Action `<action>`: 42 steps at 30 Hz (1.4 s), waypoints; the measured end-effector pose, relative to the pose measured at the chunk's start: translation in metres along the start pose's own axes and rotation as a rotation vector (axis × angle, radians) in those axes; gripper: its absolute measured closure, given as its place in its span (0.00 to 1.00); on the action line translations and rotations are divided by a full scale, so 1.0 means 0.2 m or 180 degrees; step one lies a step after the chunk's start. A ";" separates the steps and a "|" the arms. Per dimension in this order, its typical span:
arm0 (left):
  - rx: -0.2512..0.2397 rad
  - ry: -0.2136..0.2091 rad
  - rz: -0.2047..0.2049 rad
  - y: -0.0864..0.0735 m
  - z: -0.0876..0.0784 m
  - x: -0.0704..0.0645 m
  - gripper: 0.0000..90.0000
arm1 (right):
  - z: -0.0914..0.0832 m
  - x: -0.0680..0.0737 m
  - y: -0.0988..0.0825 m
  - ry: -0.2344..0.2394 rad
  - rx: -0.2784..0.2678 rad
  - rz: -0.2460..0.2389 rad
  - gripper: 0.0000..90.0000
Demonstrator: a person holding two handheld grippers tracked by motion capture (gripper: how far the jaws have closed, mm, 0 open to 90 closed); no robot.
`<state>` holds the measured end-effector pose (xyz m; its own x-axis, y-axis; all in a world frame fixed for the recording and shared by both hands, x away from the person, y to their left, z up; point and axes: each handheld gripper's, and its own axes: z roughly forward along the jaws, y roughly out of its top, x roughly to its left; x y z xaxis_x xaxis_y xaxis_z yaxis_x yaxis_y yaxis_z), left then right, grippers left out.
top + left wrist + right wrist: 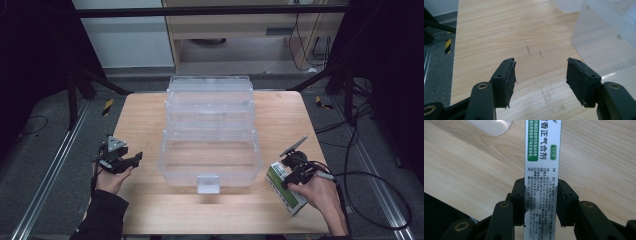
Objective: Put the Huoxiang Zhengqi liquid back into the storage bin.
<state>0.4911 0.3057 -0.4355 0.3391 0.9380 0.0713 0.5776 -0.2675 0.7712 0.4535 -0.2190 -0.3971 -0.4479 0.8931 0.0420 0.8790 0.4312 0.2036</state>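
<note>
A white and green medicine box [286,194] lies on the wooden table [142,125] at the front right, beside the clear plastic storage bin [210,172]. My right gripper [286,176] is shut on the box; in the right gripper view both black pads press against the long sides of the box [541,150], which runs away from the right gripper [541,185] with its printed face up. My left gripper [131,161] rests low at the table's front left, held by a hand. The left gripper [540,67] stands open with only bare wood between its jaws.
The clear bin, with its lid standing open at the back, takes up the table's middle; its wall [604,45] lies just right of my left gripper. A latch tab [208,184] juts from its front. Black frame legs and cables [360,175] surround the table.
</note>
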 end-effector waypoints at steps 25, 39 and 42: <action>0.0020 0.0003 0.0014 0.00 0.00 0.00 0.45 | -0.31 -0.08 0.00 -0.0176 -0.1008 0.0094 0.71; 0.0047 -0.0004 0.0017 -0.01 0.01 0.00 0.45 | -0.50 -0.06 0.08 -0.0247 -0.1304 -0.0154 0.71; 0.0047 -0.0003 0.0015 -0.01 0.01 0.00 0.45 | -0.53 -0.05 0.11 -0.0234 -0.1327 -0.0238 0.71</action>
<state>0.4921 0.3053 -0.4384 0.3428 0.9365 0.0743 0.5868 -0.2752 0.7615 0.4593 -0.2318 -0.2900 -0.4817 0.8746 -0.0547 0.6964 0.4199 0.5820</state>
